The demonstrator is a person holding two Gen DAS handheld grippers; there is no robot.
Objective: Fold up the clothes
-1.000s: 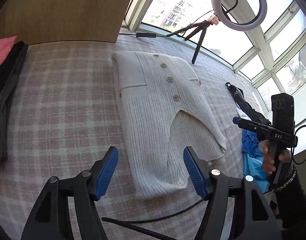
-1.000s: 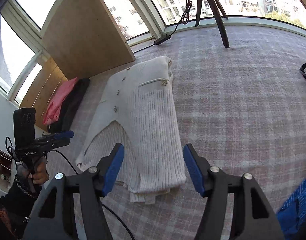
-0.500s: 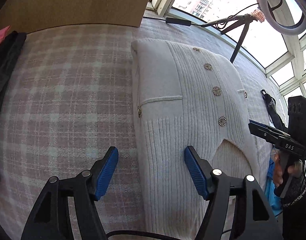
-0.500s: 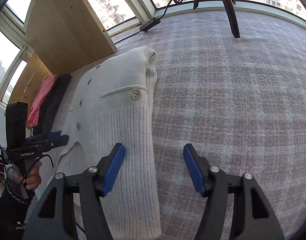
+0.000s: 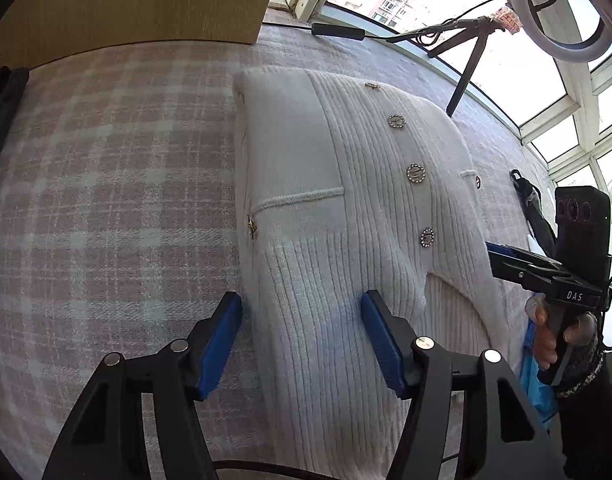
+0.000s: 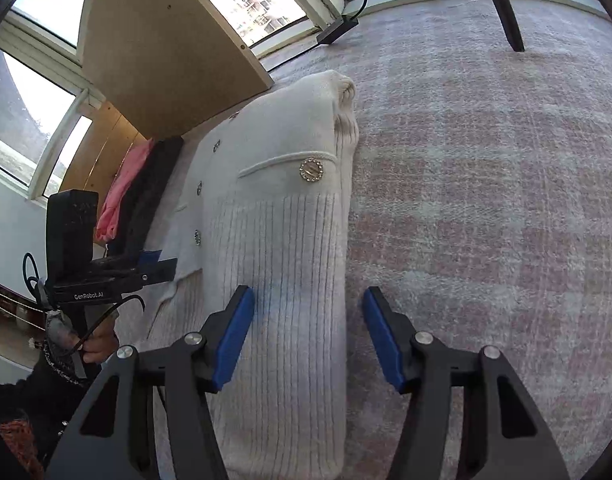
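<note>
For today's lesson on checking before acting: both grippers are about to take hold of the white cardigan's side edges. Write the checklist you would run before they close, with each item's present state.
1. Left gripper open: ok.
2. Right gripper open: ok.
3. Cardigan's left folded edge lies between the left gripper's fingers: ok.
4. Cardigan's right folded edge lies between the right gripper's fingers: ok.
5. Fingers low enough to catch every layer: cannot tell.
6. Plaid cloth beside the cardigan free of other items where the right gripper works: ok.
</note>
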